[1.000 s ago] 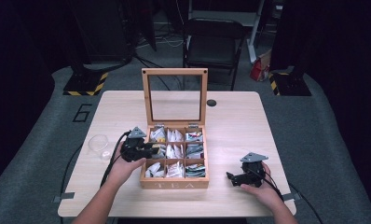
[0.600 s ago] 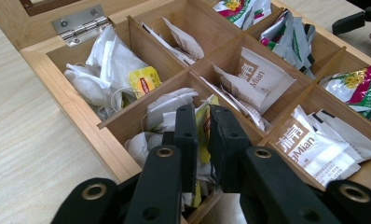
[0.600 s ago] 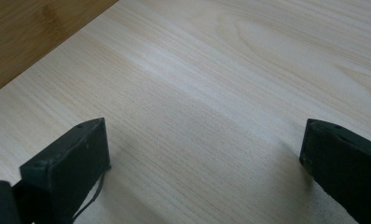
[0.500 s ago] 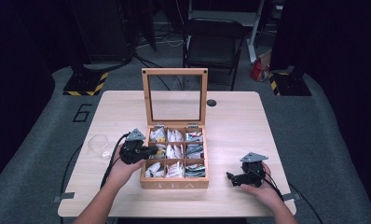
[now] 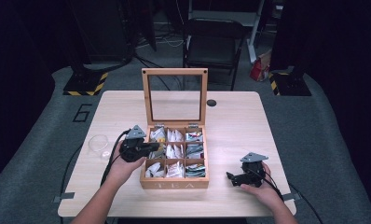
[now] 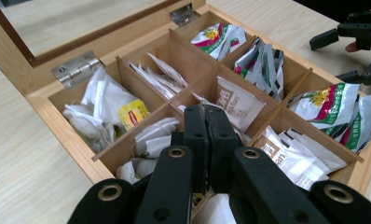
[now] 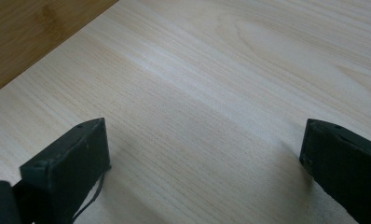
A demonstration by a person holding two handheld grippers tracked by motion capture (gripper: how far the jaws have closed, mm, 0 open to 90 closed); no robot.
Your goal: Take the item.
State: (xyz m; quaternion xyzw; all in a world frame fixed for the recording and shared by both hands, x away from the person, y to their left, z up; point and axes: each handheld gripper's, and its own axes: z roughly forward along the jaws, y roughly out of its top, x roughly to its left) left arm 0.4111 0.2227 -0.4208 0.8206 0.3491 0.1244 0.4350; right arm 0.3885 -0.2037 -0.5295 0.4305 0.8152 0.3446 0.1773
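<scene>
The left gripper (image 6: 205,114) has just squeezed tight on a tea bag (image 6: 237,105) in the box (image 5: 174,183); next, lift it out. The right gripper (image 7: 202,154) rests wide apart.

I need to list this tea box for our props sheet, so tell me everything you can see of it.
The tea box is light wood, square, with TEA on its front wall. Its glass-paned lid stands open and upright on metal hinges at the back. Thin wooden dividers split it into nine compartments, all holding tea bags or sachets. It sits on the table. The left gripper, jaws shut, reaches over its left side.
</scene>
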